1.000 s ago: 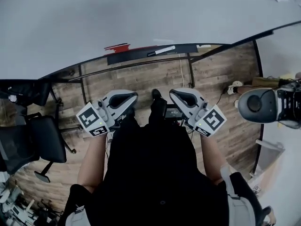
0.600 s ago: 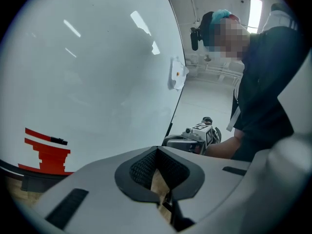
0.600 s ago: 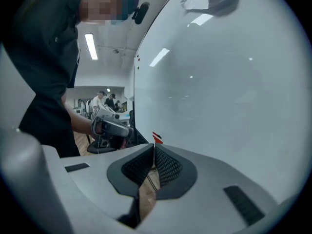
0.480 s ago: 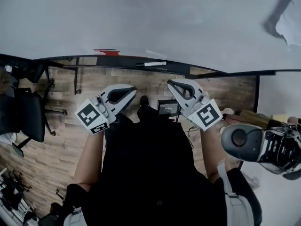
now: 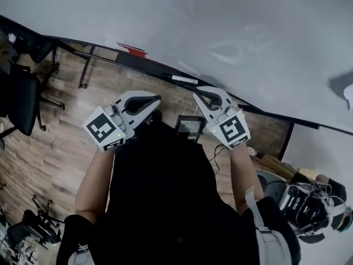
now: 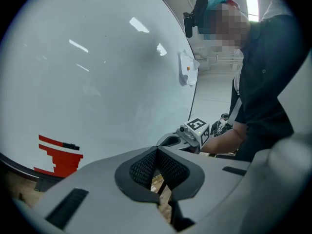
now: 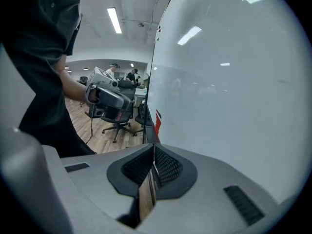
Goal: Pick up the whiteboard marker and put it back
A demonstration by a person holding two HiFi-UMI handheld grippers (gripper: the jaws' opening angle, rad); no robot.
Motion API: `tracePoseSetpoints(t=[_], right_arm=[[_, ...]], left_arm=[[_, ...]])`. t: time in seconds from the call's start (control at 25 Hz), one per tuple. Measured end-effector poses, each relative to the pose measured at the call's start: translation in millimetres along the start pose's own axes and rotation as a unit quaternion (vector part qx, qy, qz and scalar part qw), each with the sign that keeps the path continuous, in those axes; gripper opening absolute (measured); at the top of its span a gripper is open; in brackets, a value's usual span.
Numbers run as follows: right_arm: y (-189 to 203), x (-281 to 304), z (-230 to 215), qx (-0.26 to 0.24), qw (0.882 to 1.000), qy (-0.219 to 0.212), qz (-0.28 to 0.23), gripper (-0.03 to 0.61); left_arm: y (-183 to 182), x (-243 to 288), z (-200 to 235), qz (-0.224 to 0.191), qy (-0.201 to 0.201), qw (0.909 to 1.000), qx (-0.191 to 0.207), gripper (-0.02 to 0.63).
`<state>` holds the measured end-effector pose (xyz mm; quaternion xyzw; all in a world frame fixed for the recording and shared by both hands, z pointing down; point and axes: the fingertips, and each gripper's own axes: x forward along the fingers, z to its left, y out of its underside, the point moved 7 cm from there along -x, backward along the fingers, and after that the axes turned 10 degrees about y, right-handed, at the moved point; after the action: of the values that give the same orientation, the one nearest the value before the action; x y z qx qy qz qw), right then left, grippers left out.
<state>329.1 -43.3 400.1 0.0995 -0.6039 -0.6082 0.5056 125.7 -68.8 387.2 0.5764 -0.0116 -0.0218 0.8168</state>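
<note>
one whiteboard stands ahead of both pairs of jaws. one dark tray runs along its lower edge and holds one whiteboard marker. there are two grippers: the left gripper has its jaws pressed together on nothing, and the right gripper likewise. the marker lies ahead of the right jaws, slightly to their left, untouched.

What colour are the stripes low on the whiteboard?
Red; the stripes show best in the left gripper view.
</note>
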Motion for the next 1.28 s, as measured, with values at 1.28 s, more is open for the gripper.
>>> tracePoseSetpoints(t=[1.28], right_arm=[[41.5,113.5,22.5,-0.177,0.965,-0.012,0.193,0.077]], left_arm=[[43.9,-7.6,39.7,-0.021,-0.027,0.9984,-0.045,0.011]])
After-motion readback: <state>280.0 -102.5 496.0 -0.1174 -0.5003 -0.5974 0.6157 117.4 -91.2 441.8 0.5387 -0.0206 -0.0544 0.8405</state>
